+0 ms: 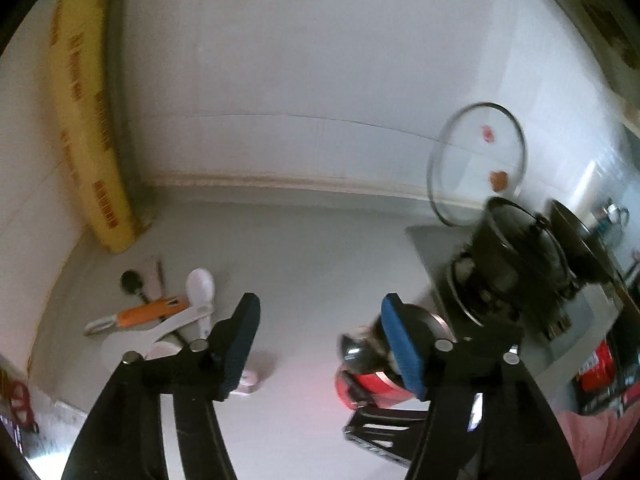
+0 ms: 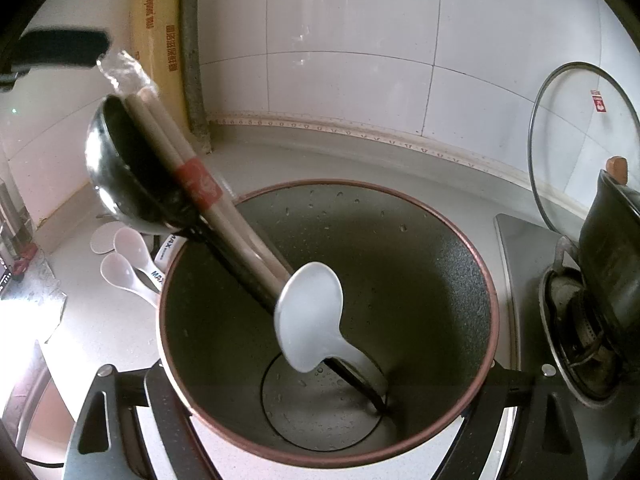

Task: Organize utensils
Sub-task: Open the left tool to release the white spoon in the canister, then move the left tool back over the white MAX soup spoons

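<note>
Several light, stiff utensils [image 1: 160,312] lie loose, best pinched at their handles; left gripper [image 1: 320,344] gapes empty, right gripper [image 2: 320,384] clamps the pot [image 2: 460,240].

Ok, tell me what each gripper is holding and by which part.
Left gripper: open, nothing held. Right gripper: clamped on the pot, across its outer wall just below the rim; the contact itself is hidden.

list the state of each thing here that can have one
left claw: open, nothing between its fingers
right claw: closed on the pot
pot: lidless, wet inside, holding utensils
ladle: propped in pot, bowl end up
wrapped chopsticks: leaning in pot
glass lid: off, leaning on wall
</note>
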### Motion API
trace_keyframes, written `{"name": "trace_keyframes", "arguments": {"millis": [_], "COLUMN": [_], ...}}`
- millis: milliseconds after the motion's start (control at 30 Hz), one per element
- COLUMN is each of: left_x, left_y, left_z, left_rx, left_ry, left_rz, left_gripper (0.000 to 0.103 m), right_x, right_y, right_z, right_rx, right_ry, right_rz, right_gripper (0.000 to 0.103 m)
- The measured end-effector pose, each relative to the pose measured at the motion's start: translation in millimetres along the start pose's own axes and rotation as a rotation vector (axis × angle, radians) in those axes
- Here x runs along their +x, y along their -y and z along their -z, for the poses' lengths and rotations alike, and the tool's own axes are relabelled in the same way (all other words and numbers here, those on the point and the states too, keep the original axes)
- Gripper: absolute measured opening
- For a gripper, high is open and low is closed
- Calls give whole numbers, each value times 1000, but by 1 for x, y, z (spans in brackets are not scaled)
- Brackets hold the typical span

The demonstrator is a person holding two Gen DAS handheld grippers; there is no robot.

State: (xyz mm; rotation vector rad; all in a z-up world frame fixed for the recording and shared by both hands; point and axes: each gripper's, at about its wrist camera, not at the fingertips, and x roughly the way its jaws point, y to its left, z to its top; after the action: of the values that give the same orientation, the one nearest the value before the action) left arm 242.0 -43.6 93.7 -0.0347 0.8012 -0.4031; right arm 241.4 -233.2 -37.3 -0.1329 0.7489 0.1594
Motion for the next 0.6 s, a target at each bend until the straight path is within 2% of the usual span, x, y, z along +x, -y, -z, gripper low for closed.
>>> {"name": "trace_keyframes", "arguments": {"millis": [167, 233, 400, 500, 600], "left_x": [3, 2, 2, 4, 9], "left_y": [-30, -41, -69, -94, -117], "left_z": [10, 15, 30, 43, 57], "left_rx": [-93, -132, -224, -320, -429], "left_ry": [-16, -17, -20, -36, -60], "left_rz": [-89, -108, -159, -201, -206], "left_gripper": [71, 80, 81, 84, 84], "right_x": [0, 0, 0, 0, 0], "right_y": [2, 2, -2, -3, -3], "right_z": [0, 0, -1, -1, -2], "right_rx": [4, 1, 1, 0, 0], "right_ry": [2, 2, 0, -2, -3], "right_rz": [-2, 1, 5, 5, 7], "right_gripper": [90, 90, 90, 90, 91]}}
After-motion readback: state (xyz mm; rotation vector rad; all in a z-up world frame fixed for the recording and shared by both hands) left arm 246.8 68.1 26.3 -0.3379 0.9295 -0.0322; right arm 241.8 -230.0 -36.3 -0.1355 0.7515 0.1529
